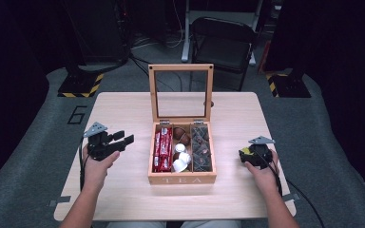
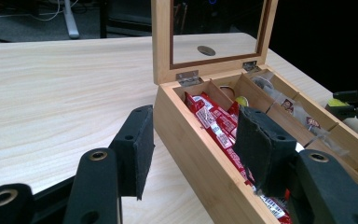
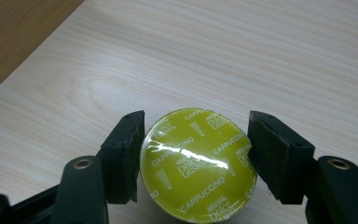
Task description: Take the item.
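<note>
From the high view, the wooden tea box [image 1: 182, 178] sits mid-table with its lid up, the left gripper [image 1: 122, 139] hovers beside it with nothing between its jaws, and the right gripper [image 1: 244, 155] rests on the table well to the box's right. In the left gripper view, the jaws stand half apart and empty next to the box wall. In the right gripper view, the jaws clasp a yellow-lidded coffee capsule [image 3: 198, 164] by its rim, over the table [image 3: 214, 56]. It looks light, its foil lid easily dented; the stiff sides are the place to hold.
</note>
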A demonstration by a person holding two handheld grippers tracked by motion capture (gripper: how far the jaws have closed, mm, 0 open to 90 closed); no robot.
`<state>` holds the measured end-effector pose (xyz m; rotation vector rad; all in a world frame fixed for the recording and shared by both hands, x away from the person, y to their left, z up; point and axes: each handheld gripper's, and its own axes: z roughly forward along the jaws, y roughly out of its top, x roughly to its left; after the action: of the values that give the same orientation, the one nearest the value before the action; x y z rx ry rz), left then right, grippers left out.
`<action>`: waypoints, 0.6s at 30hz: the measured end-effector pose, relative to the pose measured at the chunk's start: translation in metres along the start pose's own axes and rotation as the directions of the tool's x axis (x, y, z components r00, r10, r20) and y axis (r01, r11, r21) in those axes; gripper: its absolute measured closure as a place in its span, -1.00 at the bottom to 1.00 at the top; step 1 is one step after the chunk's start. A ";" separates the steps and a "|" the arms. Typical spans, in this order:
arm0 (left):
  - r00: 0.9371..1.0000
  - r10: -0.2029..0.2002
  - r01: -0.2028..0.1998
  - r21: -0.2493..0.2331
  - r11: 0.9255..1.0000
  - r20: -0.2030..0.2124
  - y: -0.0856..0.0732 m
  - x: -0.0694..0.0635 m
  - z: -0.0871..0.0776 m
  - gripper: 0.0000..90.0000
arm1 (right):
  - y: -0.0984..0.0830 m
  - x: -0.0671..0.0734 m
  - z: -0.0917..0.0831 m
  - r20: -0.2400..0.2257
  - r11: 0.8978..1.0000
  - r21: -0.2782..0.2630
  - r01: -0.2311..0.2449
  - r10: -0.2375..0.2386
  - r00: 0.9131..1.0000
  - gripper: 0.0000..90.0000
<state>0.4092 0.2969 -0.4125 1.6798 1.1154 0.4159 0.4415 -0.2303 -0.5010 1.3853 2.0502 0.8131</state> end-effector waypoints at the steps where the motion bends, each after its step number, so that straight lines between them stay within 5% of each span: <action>1: 1.000 0.000 0.000 0.000 1.000 0.000 0.000 0.000 0.000 0.04 | 0.000 0.000 0.000 0.000 1.000 -0.002 -0.001 0.001 1.000 -0.16; 18: 1.000 -0.002 0.002 0.000 1.000 0.002 0.000 0.000 0.000 0.04 | 0.001 0.003 -0.002 0.000 1.000 -0.007 0.005 -0.005 1.000 -0.32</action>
<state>0.4090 0.2966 -0.4129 1.6786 1.1153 0.4132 0.4395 -0.2281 -0.4994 1.3752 2.0483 0.8173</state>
